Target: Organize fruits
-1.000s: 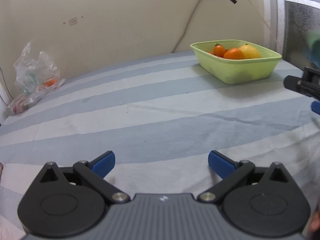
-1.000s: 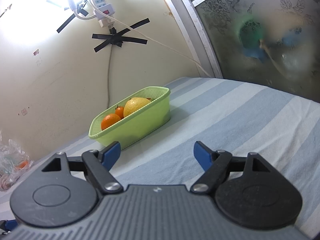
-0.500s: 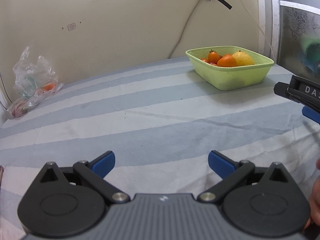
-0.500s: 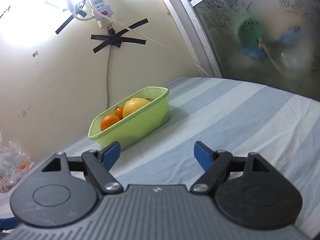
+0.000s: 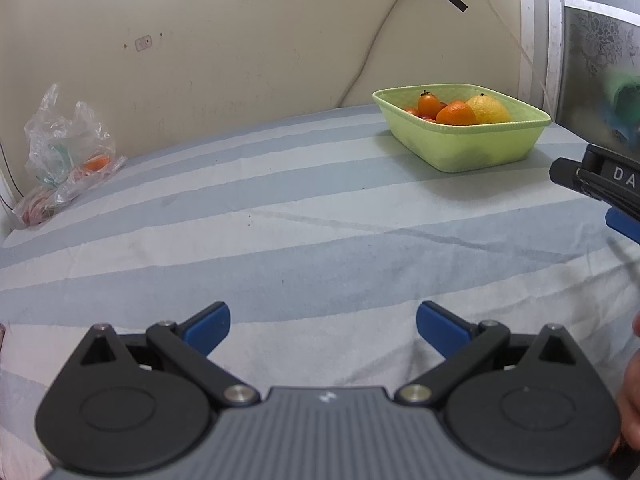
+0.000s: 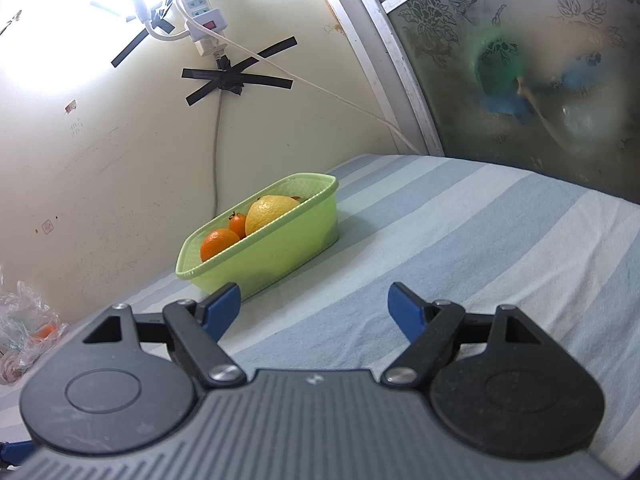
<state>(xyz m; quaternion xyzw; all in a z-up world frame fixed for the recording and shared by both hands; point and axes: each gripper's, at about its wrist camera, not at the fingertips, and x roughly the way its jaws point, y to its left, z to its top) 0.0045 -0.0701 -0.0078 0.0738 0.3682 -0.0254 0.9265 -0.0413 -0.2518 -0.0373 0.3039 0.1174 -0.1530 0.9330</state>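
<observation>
A ribbed green plastic basket (image 6: pixel 280 252) holds one dimpled lemon (image 6: pixel 266 212) and one orange (image 6: pixel 218 242); left gripper (image 5: pixel 322 326) and right gripper (image 6: pixel 316 308) gape empty.

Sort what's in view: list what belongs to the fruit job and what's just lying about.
Job:
green basket
orange
yellow citrus
small tomato
left gripper, open
right gripper, open

Lying about:
plastic bag by the wall
power strip
black tape cross
striped cloth

The left gripper (image 5: pixel 322 326) and right gripper (image 6: pixel 314 306) have blue fingertips, black linkage arms, silver screws, ribbed grey body; white letters, perhaps "DA".
</observation>
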